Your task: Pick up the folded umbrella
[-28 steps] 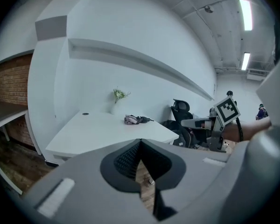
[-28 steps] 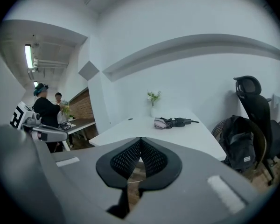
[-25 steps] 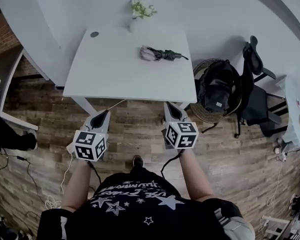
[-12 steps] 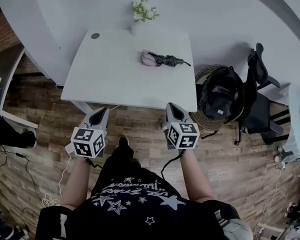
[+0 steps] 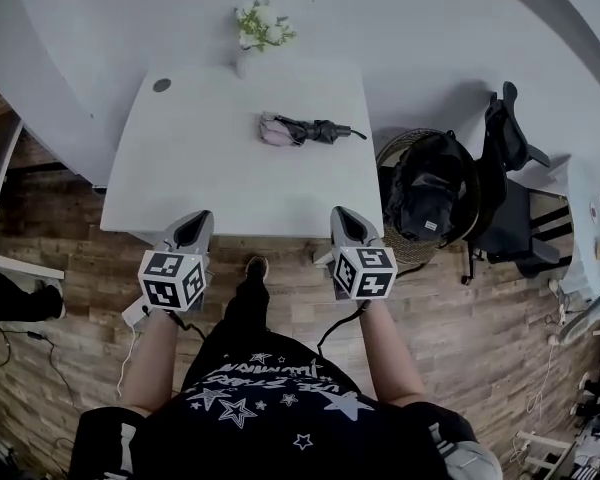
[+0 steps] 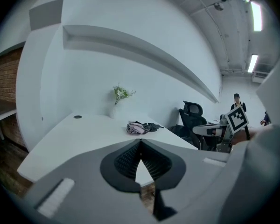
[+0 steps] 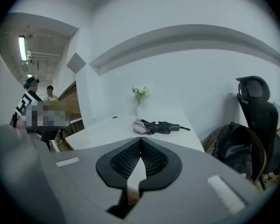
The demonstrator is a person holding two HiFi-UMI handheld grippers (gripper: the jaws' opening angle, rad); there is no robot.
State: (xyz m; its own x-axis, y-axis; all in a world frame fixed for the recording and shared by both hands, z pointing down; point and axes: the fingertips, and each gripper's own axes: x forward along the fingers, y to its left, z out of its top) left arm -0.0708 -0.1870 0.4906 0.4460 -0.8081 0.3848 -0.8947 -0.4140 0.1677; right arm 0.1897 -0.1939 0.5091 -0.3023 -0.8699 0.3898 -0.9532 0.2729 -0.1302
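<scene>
**Head view:** task barely begun, nothing picked up yet. The folded umbrella (image 5: 300, 130) lies on its side on the far half of the white table (image 5: 200, 188), pink end left, handle right, untouched. Left gripper (image 5: 195, 226) & right gripper (image 5: 345, 220) hover at the table's near edge, well apart from the umbrella, both empty. Left to do, imo: reach across, open a jaw pair, close on the umbrella, lift. Table is otherwise nearly bare: a vase w/ flowers (image 5: 252, 38) at the back edge and a small round grommet (image 5: 161, 85) near the back-left corner. Wood-plank floor (image 5: 70, 288), white wall behind. To the right, an office chair (image 5: 515, 178) and a dark bag (image 5: 430, 188) in a wicker basket (image 5: 395, 148).

**Left gripper view:** jaws together, tips meeting, nothing btwn them. Umbrella (image 6: 141, 127) sits ahead on the tabletop, vase behind it to the left. Chair at right, and the right gripper's marker cube also shows there.

**Right gripper view:** jaws likewise closed tip to tip, empty. Umbrella (image 7: 156, 126) is ahead, beyond the jaws, its thin end pointing right. Chair + bag on the right. People (image 7: 32, 101) stand far off at left, near a brick wall.
</scene>
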